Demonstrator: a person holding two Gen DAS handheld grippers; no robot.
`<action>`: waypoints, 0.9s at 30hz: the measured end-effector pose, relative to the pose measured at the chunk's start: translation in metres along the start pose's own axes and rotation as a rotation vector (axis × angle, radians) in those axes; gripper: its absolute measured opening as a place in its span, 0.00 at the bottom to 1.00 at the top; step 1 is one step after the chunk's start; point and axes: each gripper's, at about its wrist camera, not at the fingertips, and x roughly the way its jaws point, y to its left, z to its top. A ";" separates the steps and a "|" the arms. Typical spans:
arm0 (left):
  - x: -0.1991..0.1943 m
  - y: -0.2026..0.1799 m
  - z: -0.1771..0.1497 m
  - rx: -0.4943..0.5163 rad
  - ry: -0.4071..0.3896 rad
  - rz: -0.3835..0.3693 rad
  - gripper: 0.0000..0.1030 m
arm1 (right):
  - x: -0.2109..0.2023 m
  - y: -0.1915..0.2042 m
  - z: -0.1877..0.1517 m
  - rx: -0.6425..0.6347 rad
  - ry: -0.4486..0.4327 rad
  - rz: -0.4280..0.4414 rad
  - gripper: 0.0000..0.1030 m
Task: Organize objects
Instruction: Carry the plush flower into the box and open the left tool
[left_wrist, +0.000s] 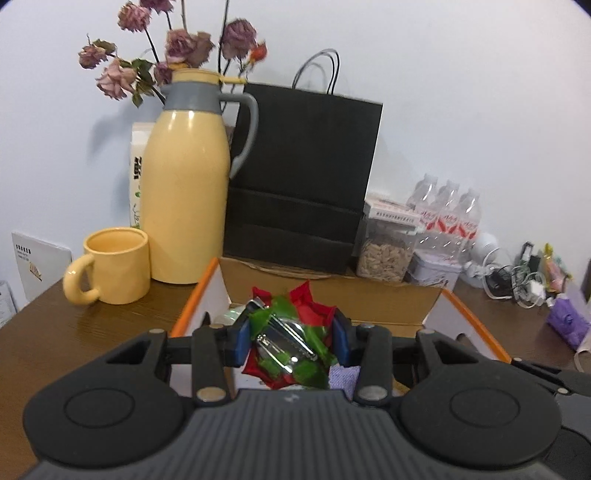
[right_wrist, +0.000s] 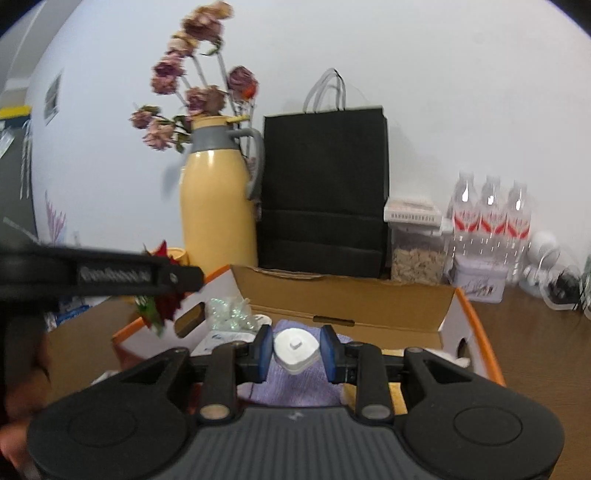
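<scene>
Left tongs (left_wrist: 291, 341) clamped on a crinkled red-green-silver wrapper (left_wrist: 291, 343), right tongs (right_wrist: 295, 350) gripping a white rounded gadget (right_wrist: 295, 349), lilac cloth (right_wrist: 295, 384) plain only in right view.

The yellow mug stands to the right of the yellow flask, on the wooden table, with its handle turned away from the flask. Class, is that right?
One detail is wrong. The left wrist view shows the yellow mug to the left of the yellow flask, not the right. It does stand on the wooden table, handle turned away from the flask.
</scene>
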 end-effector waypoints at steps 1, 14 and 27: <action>0.006 -0.002 -0.002 0.004 0.003 0.012 0.42 | 0.005 -0.002 -0.002 0.002 0.005 -0.006 0.25; 0.017 0.001 -0.013 0.028 0.007 0.024 0.65 | 0.023 -0.009 -0.016 -0.002 0.055 -0.021 0.26; -0.006 0.004 -0.009 -0.006 -0.087 0.029 1.00 | 0.010 -0.013 -0.014 0.011 0.007 -0.084 1.00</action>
